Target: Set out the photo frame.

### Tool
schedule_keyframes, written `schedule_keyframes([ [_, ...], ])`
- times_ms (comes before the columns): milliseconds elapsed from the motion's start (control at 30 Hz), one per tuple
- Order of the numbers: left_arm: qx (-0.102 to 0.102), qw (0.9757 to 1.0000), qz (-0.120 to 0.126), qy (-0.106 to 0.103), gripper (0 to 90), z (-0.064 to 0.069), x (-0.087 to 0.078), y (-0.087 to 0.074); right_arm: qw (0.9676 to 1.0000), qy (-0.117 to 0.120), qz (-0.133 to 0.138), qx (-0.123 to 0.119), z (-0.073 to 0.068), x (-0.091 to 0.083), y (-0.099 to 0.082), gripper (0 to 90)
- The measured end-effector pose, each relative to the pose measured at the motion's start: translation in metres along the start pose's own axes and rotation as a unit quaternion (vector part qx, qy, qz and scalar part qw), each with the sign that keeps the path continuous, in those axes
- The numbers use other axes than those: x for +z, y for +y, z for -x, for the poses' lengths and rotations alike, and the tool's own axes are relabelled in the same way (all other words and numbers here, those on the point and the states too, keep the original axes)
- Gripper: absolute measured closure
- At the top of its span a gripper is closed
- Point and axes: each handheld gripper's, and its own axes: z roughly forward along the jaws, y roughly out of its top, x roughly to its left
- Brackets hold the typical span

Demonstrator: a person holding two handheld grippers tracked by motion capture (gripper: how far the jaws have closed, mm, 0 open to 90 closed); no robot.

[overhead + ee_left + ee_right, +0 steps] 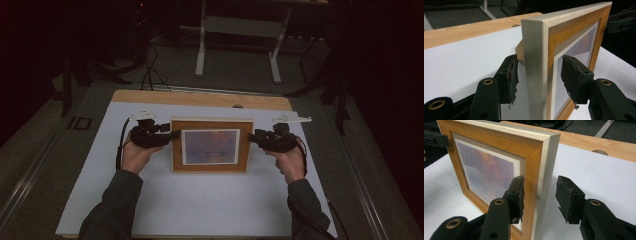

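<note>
High view: picture frame [212,145] upright on the table [200,210], between left gripper [171,135] and right gripper [251,136]. Both straddle its side edges, pads apart, gripping nothing. Release step, likely; next, draw both straight back.

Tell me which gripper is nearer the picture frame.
Neither clearly: the left gripper straddles the picture frame at its left edge, the right gripper straddles its right edge, both with open jaws.

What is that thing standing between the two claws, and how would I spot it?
Look at the white sheet covering the wooden table. Near its far middle stands a picture frame, between two hand-held claws. It is honey-coloured wood with pale outer edges, around a hazy blue and orange picture.
</note>
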Motion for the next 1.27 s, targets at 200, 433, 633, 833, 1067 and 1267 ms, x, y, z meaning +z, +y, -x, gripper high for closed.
schedule_keyframes([
  [200,0.008,0.9998,-0.001,0.019,47.9,0.001,-0.011,-0.001,1.0,0.001,-0.006,-0.006,0.001,-0.004,0.0,57.4],
  [433,0.02,0.9991,-0.007,0.038,47.8,0.005,-0.02,-0.004,0.9998,-0.002,-0.015,-0.011,0.004,-0.008,-0.003,57.4],
  [633,0.027,0.998,-0.018,0.053,47.3,0.007,-0.024,-0.01,0.9998,-0.004,-0.02,-0.01,0.007,-0.011,-0.007,57.4],
  [833,0.033,0.9952,-0.034,0.086,46.3,0.006,-0.03,-0.021,0.9996,-0.011,-0.024,-0.003,0.015,-0.015,-0.017,57.1],
  [1067,0.025,0.9908,-0.063,0.117,45.3,-0.001,-0.028,-0.045,0.9991,-0.02,-0.036,0.011,0.024,-0.014,-0.03,57.1],
  [1267,0.038,0.9776,-0.113,0.173,44.0,-0.008,-0.018,-0.068,0.9983,-0.033,-0.047,0.009,0.029,-0.013,-0.044,55.5],
])
